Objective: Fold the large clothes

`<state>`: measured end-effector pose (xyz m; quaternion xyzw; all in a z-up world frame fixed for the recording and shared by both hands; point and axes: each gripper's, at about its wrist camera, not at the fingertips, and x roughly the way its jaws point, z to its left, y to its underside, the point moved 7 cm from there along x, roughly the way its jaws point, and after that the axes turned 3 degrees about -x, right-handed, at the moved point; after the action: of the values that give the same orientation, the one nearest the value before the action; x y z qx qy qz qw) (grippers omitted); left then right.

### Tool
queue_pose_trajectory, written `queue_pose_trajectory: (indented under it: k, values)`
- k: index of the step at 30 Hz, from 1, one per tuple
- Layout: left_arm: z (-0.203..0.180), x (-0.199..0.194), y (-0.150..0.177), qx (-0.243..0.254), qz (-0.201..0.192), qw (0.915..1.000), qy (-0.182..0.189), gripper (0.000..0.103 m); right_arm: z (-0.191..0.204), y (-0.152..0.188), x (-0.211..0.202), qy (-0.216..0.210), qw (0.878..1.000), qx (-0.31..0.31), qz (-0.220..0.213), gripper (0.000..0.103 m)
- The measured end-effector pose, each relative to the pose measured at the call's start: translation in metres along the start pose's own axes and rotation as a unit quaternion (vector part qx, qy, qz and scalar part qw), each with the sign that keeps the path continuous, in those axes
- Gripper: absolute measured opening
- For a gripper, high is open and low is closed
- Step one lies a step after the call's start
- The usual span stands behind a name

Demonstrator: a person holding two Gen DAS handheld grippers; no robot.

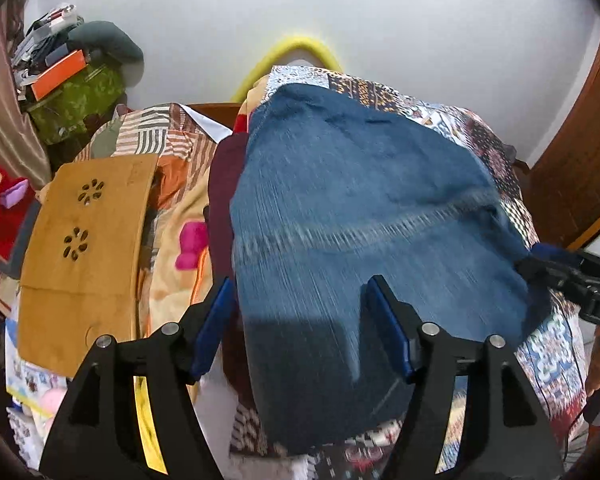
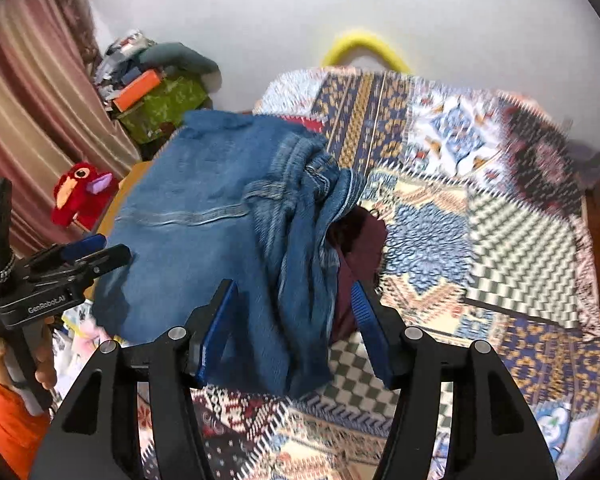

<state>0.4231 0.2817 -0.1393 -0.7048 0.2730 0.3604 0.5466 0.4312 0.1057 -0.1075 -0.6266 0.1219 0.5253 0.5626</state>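
Note:
A pair of blue jeans [image 1: 360, 216] lies folded over on a patterned patchwork bedspread [image 1: 548, 344]. It also shows in the right wrist view [image 2: 204, 216], with its waistband bunched at the right. A maroon garment [image 2: 360, 248] lies under the jeans. My left gripper [image 1: 300, 320] is open just above the near part of the jeans, holding nothing. My right gripper [image 2: 292, 320] is open over the bunched edge of the jeans, holding nothing. In the left wrist view the right gripper [image 1: 540, 264] sits at the jeans' right edge. The left gripper [image 2: 96, 252] shows at the jeans' left edge.
A tan lap desk [image 1: 84, 248] lies left of the jeans on striped bedding. A red plush toy [image 2: 80, 196] sits at the far left. A pile of boxes and bags [image 2: 156, 96] stands in the corner by a curtain. A wooden door [image 1: 580, 152] is at right.

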Motion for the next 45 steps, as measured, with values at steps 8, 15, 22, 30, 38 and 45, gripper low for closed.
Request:
queue_pose_trajectory:
  k: [8,15,22,30,38,45]
  values:
    - [-0.043,-0.110,0.025,0.047,-0.101,0.9936,-0.014,0.068,0.043,0.000,-0.113,-0.013,0.991,-0.037,-0.131,0.055]
    - [-0.077,-0.235,0.054,0.062,-0.230,0.9712,0.002,0.068,0.079,0.027,-0.212,-0.014,0.962,-0.071,-0.262,0.055]
    - [-0.105,-0.327,0.105,0.071,-0.339,0.9374,0.035,0.068,0.106,0.068,-0.277,0.011,0.928,-0.101,-0.358,0.055]
    - [-0.116,-0.376,0.158,0.061,-0.428,0.9018,0.006,0.069,0.127,0.093,-0.278,0.048,0.912,-0.128,-0.387,0.055]
    - [-0.103,-0.367,0.190,0.019,-0.428,0.9036,-0.013,0.099,0.119,0.098,-0.268,0.066,0.916,-0.107,-0.380,0.088]
    - [-0.099,-0.361,0.199,0.011,-0.419,0.9072,-0.031,0.103,0.112,0.110,-0.273,0.079,0.915,-0.098,-0.383,0.103]
